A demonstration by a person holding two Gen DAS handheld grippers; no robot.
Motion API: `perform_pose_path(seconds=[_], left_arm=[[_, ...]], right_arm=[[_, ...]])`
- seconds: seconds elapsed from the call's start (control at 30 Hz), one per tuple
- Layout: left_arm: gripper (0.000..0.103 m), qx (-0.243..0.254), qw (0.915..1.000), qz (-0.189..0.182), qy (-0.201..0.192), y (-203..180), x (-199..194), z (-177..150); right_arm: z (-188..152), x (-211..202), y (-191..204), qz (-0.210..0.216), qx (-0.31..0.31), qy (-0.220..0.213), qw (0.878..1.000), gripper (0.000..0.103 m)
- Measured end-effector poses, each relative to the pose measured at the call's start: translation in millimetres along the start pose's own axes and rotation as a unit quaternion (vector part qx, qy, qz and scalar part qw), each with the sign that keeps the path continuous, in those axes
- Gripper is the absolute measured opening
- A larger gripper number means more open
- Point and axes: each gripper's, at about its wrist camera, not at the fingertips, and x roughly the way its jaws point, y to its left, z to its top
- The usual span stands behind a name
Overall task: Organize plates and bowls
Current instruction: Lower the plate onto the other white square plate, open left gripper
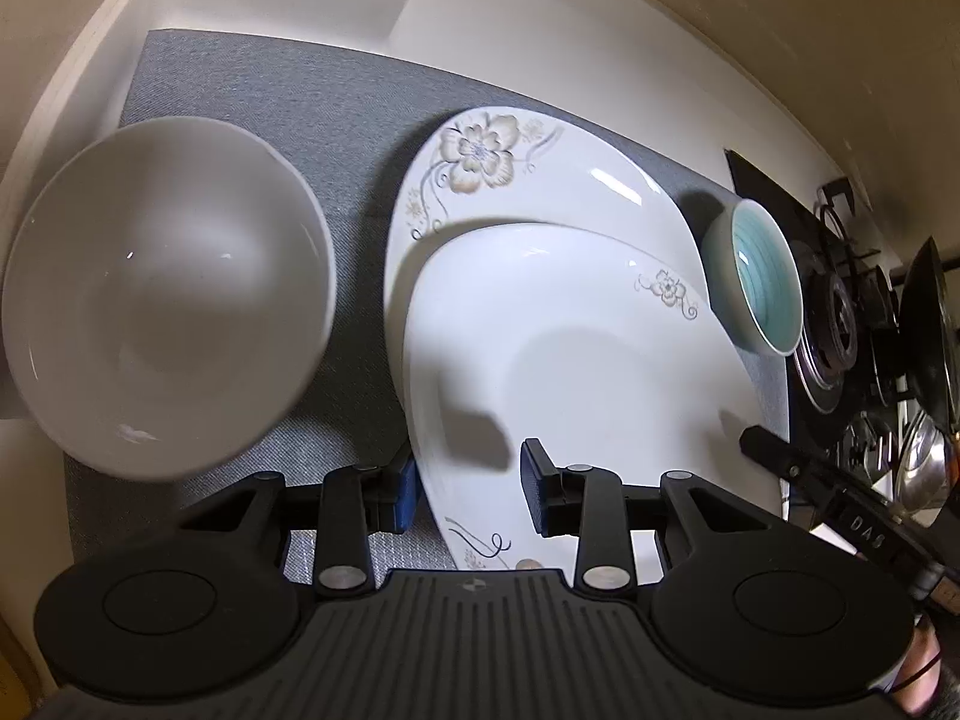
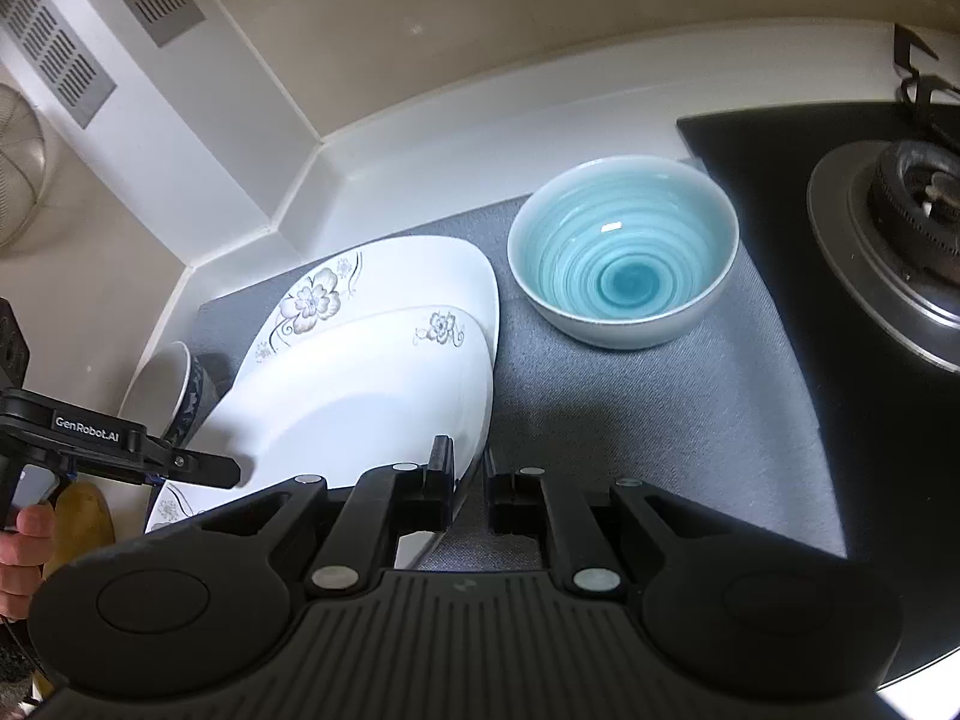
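Observation:
Two white flower-patterned plates lie stacked on a grey mat: the smaller top plate (image 1: 576, 360) (image 2: 354, 396) rests on the larger one (image 1: 528, 180) (image 2: 420, 264). My left gripper (image 1: 471, 495) is open, its fingers straddling the top plate's near-left rim. My right gripper (image 2: 471, 489) is nearly shut on the top plate's right rim. A white bowl (image 1: 162, 294) sits left of the plates. A teal-glazed bowl (image 2: 624, 252) (image 1: 756, 276) sits to their right.
The grey mat (image 2: 630, 420) lies on a white counter bounded by a wall at the back. A black gas stove (image 2: 888, 228) with burner stands right of the mat. Pans and lids (image 1: 924, 360) crowd the stove side.

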Motion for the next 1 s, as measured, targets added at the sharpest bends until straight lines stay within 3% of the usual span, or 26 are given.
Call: perform_pose_path(seconds=[0.13, 0.4, 0.6, 0.7, 0.9, 1.0], left_arm=[[0.036, 0.021, 0.9997, 0.012, 0.005, 1, 4, 5], [0.040, 0.013, 0.9999, -0.004, 0.010, 10, 3, 5], [0.042, -0.027, 0.9990, -0.037, 0.006, 25, -3, -14], [0.047, -0.033, 0.9988, -0.032, -0.014, 29, -7, -19], [0.047, -0.024, 0.9991, -0.009, -0.033, 25, 1, -13], [0.047, -0.016, 0.9992, 0.007, -0.035, 24, 5, -15]], right_arm=[[0, 6, 4, -0.010, 0.009, -0.010, 1.000, 0.010], [-5, 15, 18, -0.043, 0.003, -0.047, 0.998, 0.010], [-7, 20, 22, -0.074, -0.010, -0.056, 0.996, 0.010], [-8, 25, 26, -0.091, -0.020, -0.064, 0.994, 0.011], [-2, 31, 28, -0.099, -0.029, -0.063, 0.993, 0.013], [-1, 23, 27, -0.096, -0.036, -0.063, 0.993, 0.021]])
